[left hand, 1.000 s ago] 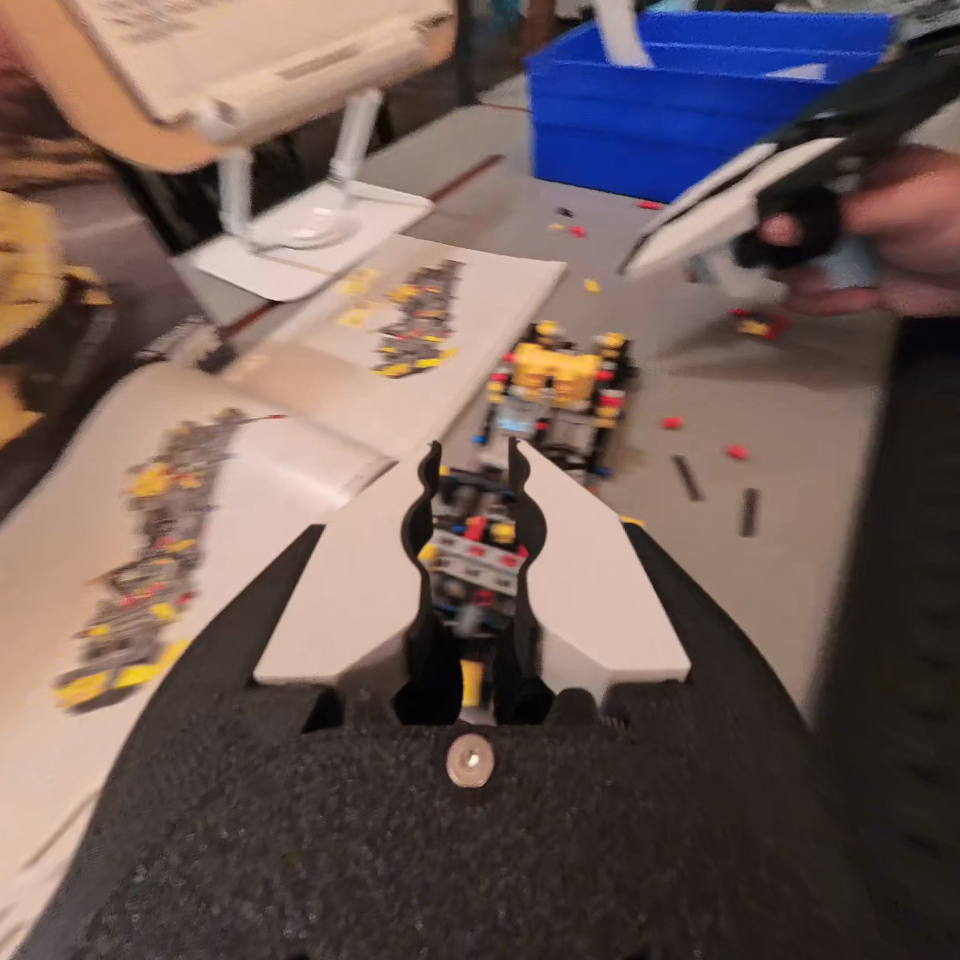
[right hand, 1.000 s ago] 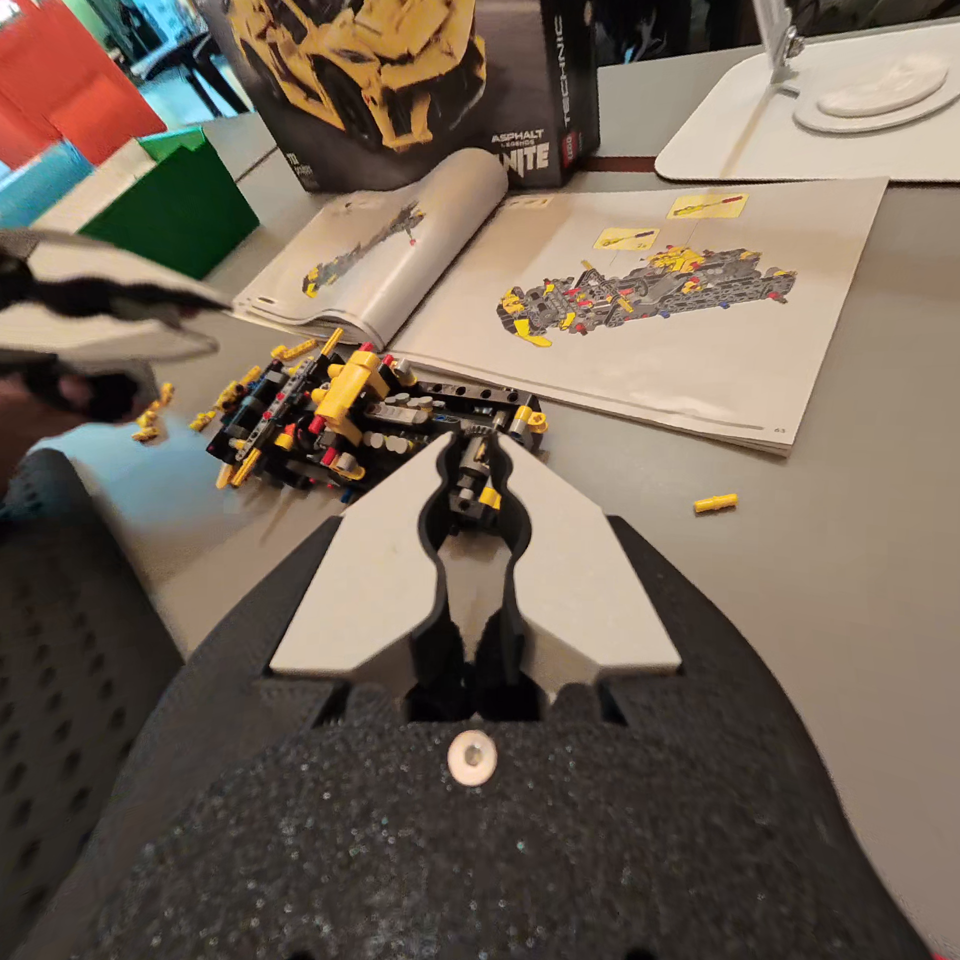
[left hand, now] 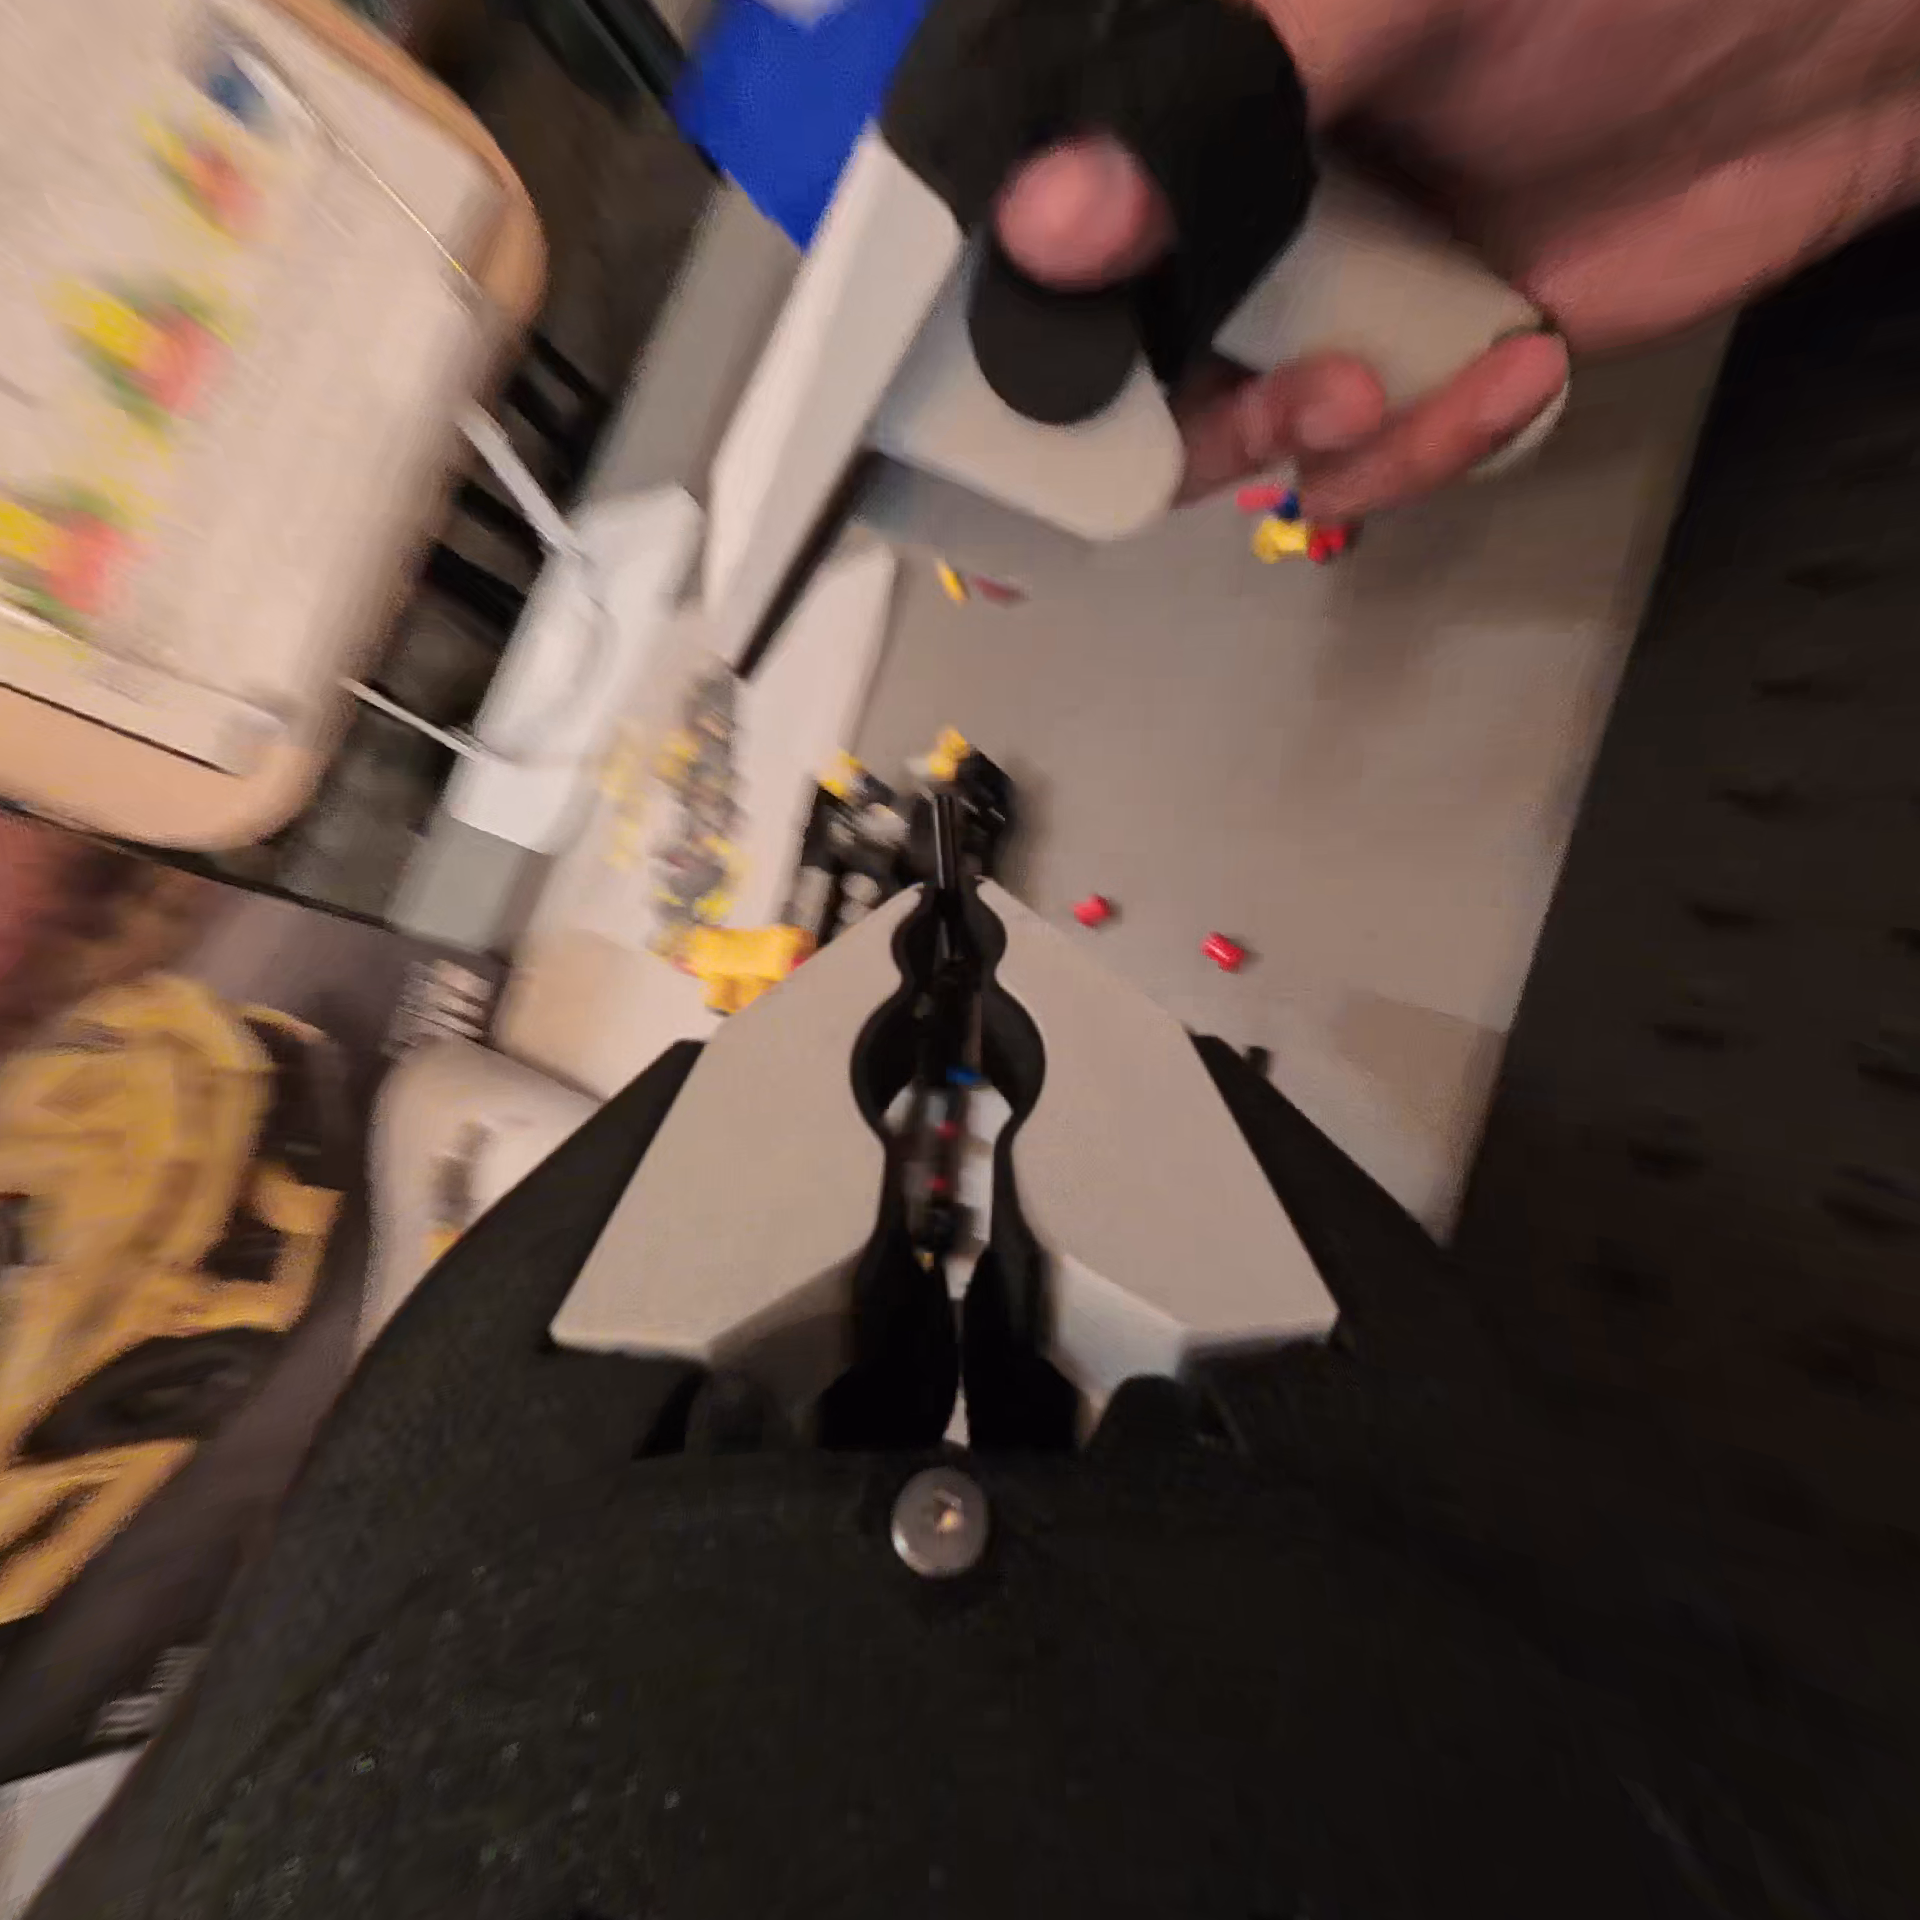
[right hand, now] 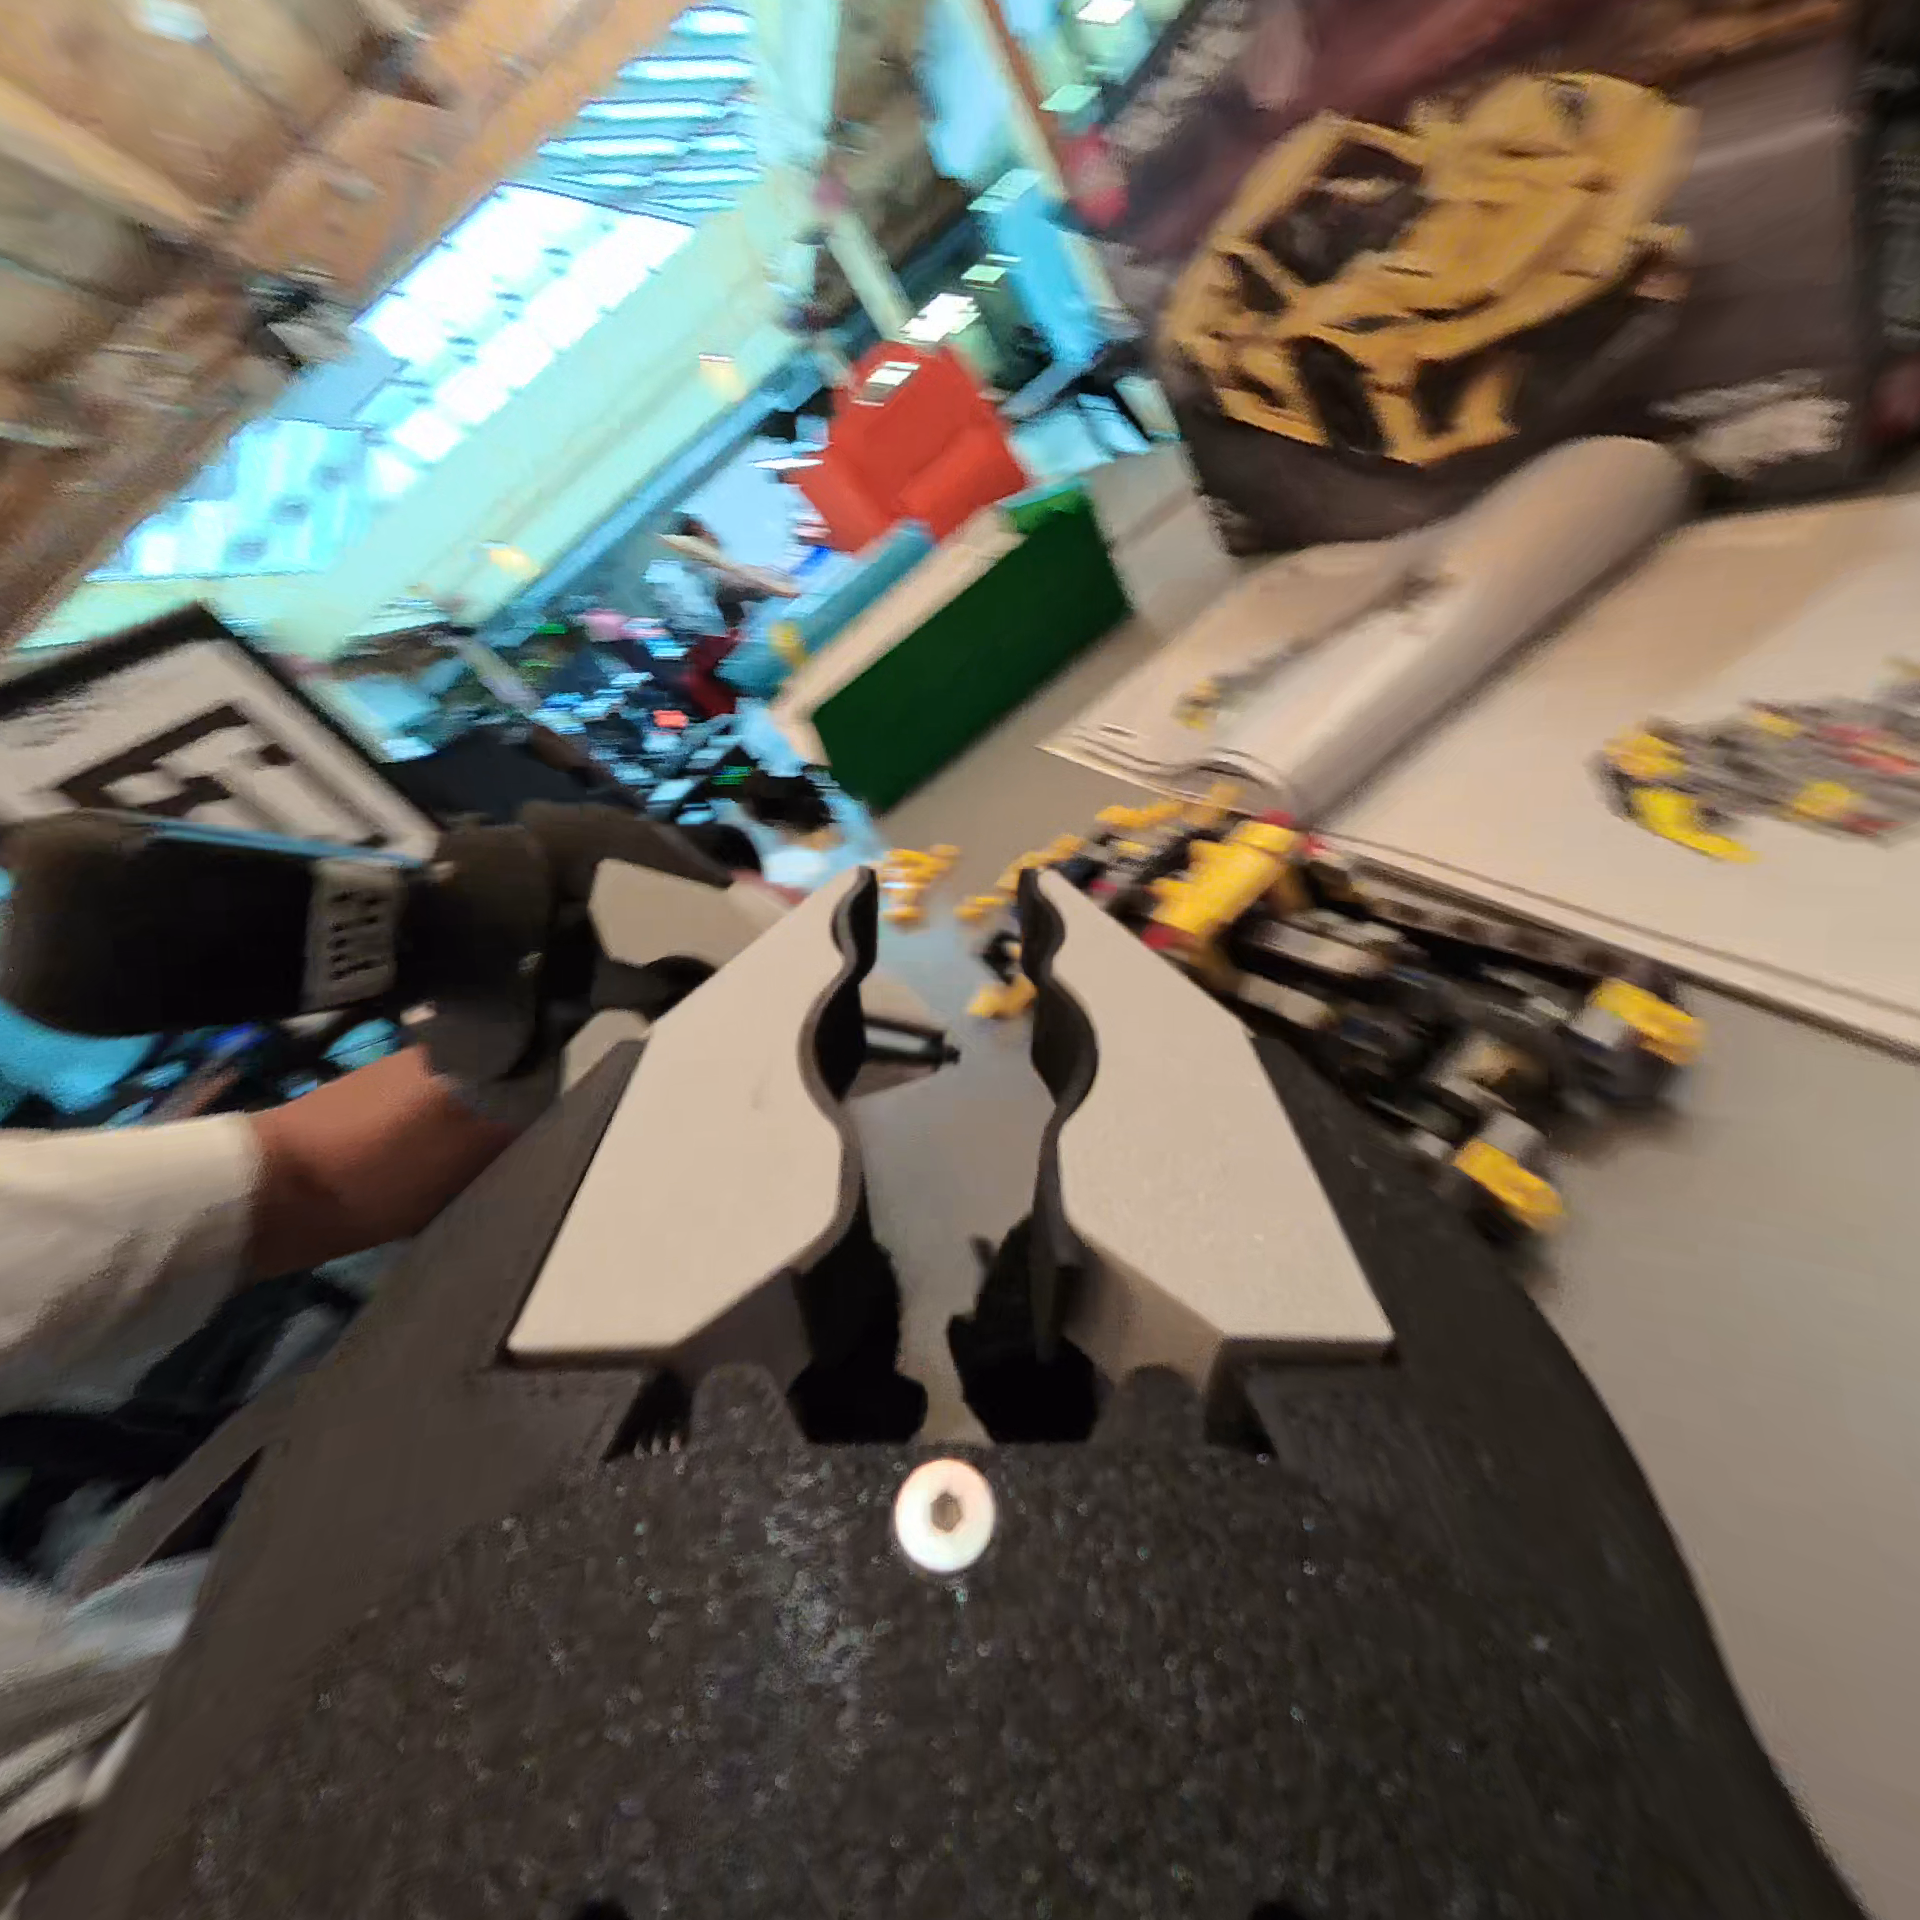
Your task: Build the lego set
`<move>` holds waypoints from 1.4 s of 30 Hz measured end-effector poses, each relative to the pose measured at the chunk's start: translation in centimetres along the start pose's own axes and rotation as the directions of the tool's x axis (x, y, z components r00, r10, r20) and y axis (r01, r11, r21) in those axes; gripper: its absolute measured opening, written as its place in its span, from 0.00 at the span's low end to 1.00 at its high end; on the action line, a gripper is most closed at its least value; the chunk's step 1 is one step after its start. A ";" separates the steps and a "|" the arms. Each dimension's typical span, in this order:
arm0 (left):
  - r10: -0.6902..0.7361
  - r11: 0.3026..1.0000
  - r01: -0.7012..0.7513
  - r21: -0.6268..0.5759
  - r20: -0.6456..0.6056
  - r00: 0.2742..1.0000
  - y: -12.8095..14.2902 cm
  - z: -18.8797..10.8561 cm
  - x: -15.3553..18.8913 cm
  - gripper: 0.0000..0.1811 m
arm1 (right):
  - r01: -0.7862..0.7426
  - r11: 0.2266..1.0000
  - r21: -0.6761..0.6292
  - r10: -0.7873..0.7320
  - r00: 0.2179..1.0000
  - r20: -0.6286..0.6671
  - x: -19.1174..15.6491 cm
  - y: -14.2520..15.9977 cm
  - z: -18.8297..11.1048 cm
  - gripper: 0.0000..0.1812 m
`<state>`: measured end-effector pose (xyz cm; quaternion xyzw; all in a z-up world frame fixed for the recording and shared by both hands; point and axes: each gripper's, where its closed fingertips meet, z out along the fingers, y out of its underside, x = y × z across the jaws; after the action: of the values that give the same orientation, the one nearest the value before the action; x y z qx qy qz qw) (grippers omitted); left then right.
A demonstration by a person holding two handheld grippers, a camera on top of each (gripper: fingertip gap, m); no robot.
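My left gripper (left hand: 943, 896) is shut on a thin black lego piece (left hand: 943, 1039) with small blue and red bits; its end sticks out past the tips. The piece also shows at the left of the right wrist view (right hand: 914, 1042). My right gripper (right hand: 951, 883) is open and empty, held above the table to the left of the yellow and black lego chassis (right hand: 1351, 987). The chassis lies on the grey table, blurred, beyond my left tips (left hand: 904, 800). A gloved hand holds the right gripper at the top of the left wrist view, where one of its fingers (left hand: 821, 374) shows.
An open instruction booklet (right hand: 1558, 727) lies behind the chassis, with the set's box (right hand: 1455, 260) and a green bin (right hand: 966, 644) farther back. Small yellow parts (right hand: 914, 873) and red pins (left hand: 1091, 911) are scattered on the table (left hand: 1299, 779). A blue bin (left hand: 779, 114) stands at the back. About 6 centimetres separates my left fingertips from my right.
My right gripper has opened, let go of the chassis end and swung left and up. My left gripper has tilted and lifted, closed further, and now grips the thin black piece.
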<state>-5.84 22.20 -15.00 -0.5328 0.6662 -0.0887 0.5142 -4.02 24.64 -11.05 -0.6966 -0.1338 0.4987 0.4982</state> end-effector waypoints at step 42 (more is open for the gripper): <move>0.524 0.838 -0.539 -0.080 0.389 0.757 -2.3 -4.5 -1.8 0.01 | 0.277 0.957 -0.087 -0.254 0.943 0.215 -6.2 2.7 1.5 0.02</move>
<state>-8.08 20.76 -10.34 -0.3187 0.6699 0.1581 0.6516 -9.03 20.02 -9.81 -0.6459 -0.3053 0.4862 0.5033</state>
